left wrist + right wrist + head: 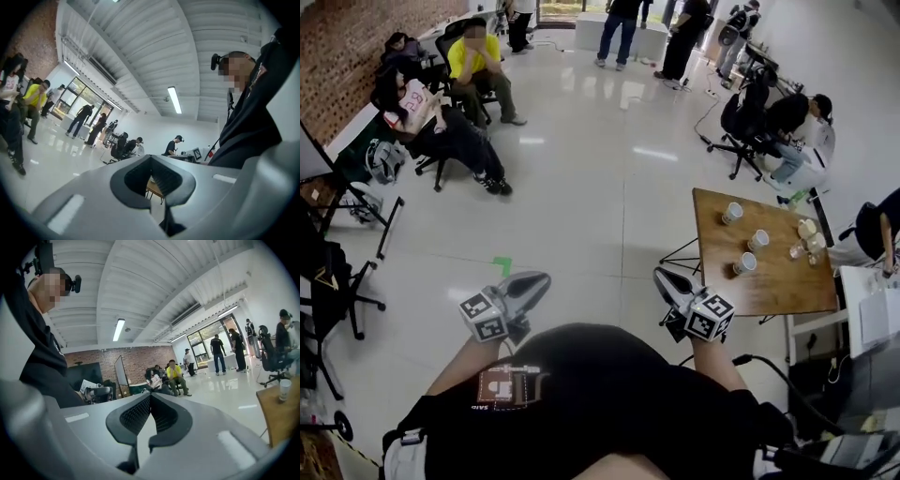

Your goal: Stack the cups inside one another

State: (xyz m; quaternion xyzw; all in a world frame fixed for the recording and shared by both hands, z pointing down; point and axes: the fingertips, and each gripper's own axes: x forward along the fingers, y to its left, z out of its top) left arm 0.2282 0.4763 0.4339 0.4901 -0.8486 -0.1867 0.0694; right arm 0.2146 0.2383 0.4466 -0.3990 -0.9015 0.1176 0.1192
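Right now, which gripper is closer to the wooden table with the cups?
Right. The right gripper hangs just left of the table; the left gripper is further left, beyond it.

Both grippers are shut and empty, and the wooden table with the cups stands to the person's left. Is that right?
Not quite: the wooden table with the cups stands to the person's right, as the head view shows. The left gripper and right gripper are indeed shut and empty.
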